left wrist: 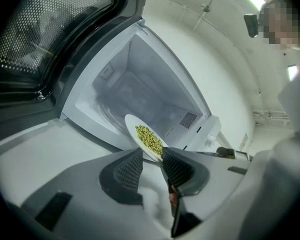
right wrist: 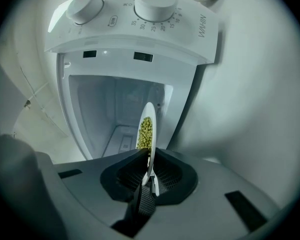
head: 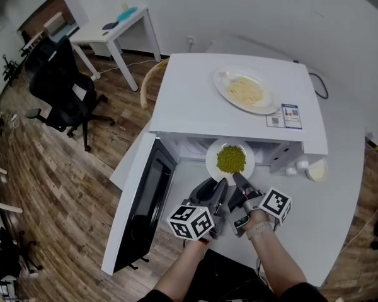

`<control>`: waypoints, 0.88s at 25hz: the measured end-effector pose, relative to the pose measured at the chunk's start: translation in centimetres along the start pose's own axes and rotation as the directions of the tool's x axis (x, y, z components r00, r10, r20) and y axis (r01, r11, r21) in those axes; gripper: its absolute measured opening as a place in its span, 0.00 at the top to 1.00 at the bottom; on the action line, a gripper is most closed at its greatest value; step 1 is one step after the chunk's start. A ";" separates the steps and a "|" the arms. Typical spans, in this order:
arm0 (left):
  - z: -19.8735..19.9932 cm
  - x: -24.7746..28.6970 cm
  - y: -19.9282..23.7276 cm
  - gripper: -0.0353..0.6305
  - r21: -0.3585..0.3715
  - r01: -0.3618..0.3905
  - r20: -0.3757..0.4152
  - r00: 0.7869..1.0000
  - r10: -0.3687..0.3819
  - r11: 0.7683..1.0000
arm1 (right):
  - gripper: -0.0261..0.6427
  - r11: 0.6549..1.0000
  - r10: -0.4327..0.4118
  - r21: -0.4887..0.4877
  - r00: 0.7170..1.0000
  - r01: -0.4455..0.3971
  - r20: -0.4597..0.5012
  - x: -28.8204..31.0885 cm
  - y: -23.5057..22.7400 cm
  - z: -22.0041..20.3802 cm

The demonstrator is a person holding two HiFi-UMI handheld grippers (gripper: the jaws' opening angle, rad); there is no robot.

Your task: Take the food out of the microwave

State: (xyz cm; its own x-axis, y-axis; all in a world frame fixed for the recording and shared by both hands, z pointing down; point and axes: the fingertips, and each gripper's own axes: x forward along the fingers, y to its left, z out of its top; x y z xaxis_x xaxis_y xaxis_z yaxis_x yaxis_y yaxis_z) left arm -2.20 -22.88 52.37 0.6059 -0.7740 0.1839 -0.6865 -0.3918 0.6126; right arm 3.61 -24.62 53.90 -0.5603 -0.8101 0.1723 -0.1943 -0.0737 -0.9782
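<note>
A white plate of green peas (head: pixel 230 160) sits at the mouth of the open white microwave (head: pixel 189 99), just in front of its cavity. My right gripper (head: pixel 237 178) is shut on the plate's near rim; in the right gripper view the plate (right wrist: pixel 147 126) stands edge-on between the pads (right wrist: pixel 157 176). My left gripper (head: pixel 221 186) is beside it at the same rim, open. In the left gripper view the plate (left wrist: pixel 145 138) lies just beyond the jaws, its rim near the right pad (left wrist: pixel 177 166), with a gap between the pads.
The microwave door (head: pixel 145 197) hangs open to the left. A plate of noodles (head: pixel 246 92) rests on the microwave's top. Two dials (right wrist: pixel 152 4) sit on its control panel. A small white cup (head: pixel 315 170) stands to the right on the white table (head: pixel 340 219). An office chair (head: pixel 63 87) is far left.
</note>
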 end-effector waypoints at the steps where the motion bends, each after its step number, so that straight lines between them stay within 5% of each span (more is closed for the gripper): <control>1: 0.0 -0.1 -0.1 0.77 0.009 0.001 -0.003 1.000 -0.001 1.000 | 0.88 1.000 -0.002 -0.003 1.000 0.002 -0.002 -0.1 0.0 -0.1; 10: -0.6 -1.8 -1.4 0.76 0.121 0.017 -0.032 0.999 -0.013 0.992 | 0.88 1.000 -0.017 -0.006 1.000 0.017 -0.013 -1.9 0.1 -1.4; 22: -1.2 -4.4 -3.2 0.76 0.127 0.068 -0.028 0.997 -0.065 0.990 | 0.88 1.000 0.004 -0.008 1.000 -0.004 -0.029 -4.7 1.1 -3.1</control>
State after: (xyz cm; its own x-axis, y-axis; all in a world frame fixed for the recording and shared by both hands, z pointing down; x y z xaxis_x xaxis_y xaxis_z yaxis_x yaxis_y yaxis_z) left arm -2.14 -17.64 50.49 0.6604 -0.7325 0.1651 -0.6889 -0.5036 0.5214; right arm 3.57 -19.10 52.40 -0.5840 -0.7934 0.1716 -0.1980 -0.0658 -0.9780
